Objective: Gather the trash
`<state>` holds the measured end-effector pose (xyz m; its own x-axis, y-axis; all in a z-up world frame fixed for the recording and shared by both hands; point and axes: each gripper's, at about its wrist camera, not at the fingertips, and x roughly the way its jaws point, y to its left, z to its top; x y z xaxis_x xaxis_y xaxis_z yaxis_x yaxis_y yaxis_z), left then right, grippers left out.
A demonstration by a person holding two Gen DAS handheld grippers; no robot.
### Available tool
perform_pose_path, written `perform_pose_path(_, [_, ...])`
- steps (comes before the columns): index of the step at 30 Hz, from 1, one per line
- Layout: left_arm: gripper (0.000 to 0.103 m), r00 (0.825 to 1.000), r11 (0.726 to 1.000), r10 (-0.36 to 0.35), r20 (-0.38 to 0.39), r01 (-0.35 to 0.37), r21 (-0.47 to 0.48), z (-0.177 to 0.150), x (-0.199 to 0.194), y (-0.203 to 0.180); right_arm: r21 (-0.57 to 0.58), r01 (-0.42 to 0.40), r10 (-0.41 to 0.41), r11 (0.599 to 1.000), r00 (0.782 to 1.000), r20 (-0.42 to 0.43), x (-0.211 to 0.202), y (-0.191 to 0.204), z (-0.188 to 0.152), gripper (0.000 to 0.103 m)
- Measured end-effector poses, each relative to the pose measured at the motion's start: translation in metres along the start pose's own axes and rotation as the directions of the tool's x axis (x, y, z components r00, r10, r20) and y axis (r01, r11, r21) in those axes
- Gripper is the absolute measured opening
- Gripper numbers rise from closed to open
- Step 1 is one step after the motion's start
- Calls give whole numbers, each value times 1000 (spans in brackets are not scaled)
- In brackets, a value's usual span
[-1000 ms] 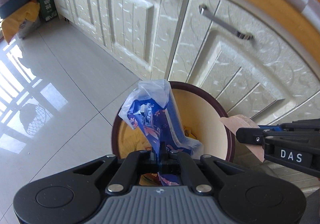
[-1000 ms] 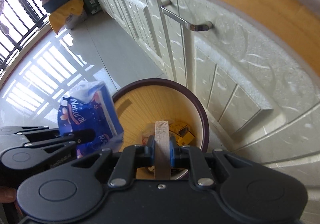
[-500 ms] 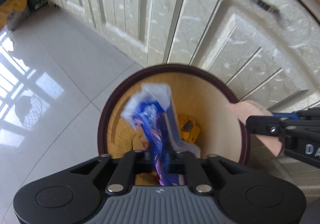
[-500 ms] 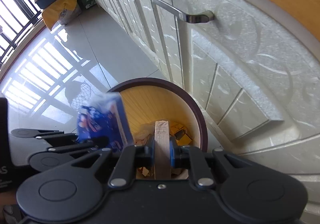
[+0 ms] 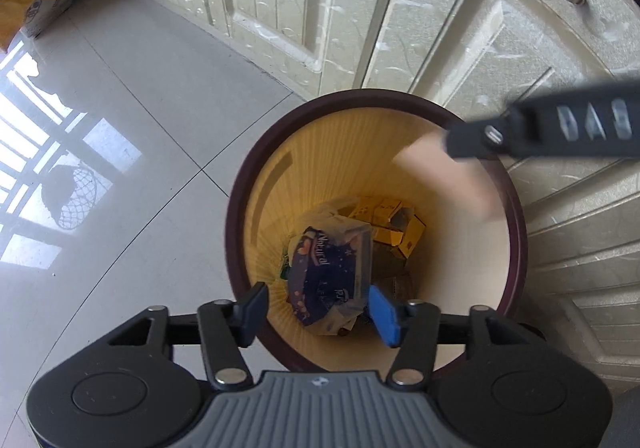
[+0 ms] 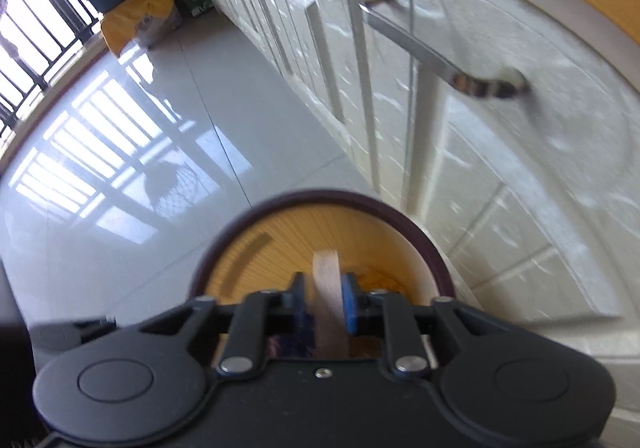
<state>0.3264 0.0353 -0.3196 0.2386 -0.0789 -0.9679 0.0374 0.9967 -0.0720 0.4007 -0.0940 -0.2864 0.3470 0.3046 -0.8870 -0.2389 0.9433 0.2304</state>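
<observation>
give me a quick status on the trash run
Left tongs open, just widened, blue wrapper down in bin. Right tongs loosening around pink strip over bin. Nothing in the way.

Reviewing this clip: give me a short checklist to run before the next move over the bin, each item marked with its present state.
1. Blue wrapper inside the bin: ok.
2. Left gripper clear of the wrapper, jaws just opened: ok.
3. Pink card over the bin mouth: ok.
4. Right gripper has let the card go: cannot tell; jaws just opening, the card stands between them.
5. Grippers apart from each other: ok.
</observation>
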Motion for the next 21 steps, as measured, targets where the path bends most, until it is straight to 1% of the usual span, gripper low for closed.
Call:
perform_pose_path(1, [62,1000,1000,0,0,0,-3,0,-1,1,4,-4,4,1000,1000,8,1,1,3,50])
perform_pose_path(2, [65,1000,1000,0,1,0,-5,0,-2,1,5,3,-3,1000,1000,14,2,3,6,61])
perform_pose_path(4, [69,1000,1000,3,2,-3,-6,0,-4,2,-10,12,-11,1000,1000,22,3,5,8,66])
perform_pose_path(6, [76,1000,1000,6,-1,-6,-6,-1,-5,2,-34,16,-15,999,1000,10,3,6,7,69])
perform_pose_path(12, [85,1000,1000,5,-6,-6,-9,-3,-12,1,-69,35,-36,997,999,-12,-1,3,-5,80])
perform_pose_path(13, [87,1000,1000,5,-4,-5,-10,-3,-14,1,-70,35,-36,997,999,-13,-3,2,-5,83])
perform_pose_path(15, [94,1000,1000,-2,-3,2,-11,-3,-17,0,-71,39,-40,997,999,-8,-9,2,-6,89])
perform_pose_path(17, [96,1000,1000,-9,-1,9,-9,-4,-22,-2,-76,47,-47,996,999,0,-16,2,-7,100])
perform_pose_path(20, [103,1000,1000,-3,6,3,-9,-7,-31,-3,-83,53,-51,995,998,31,-29,3,-7,103])
perform_pose_path(21, [103,1000,1000,-2,11,2,-9,-9,-34,-3,-82,52,-49,995,998,36,-33,3,-7,103])
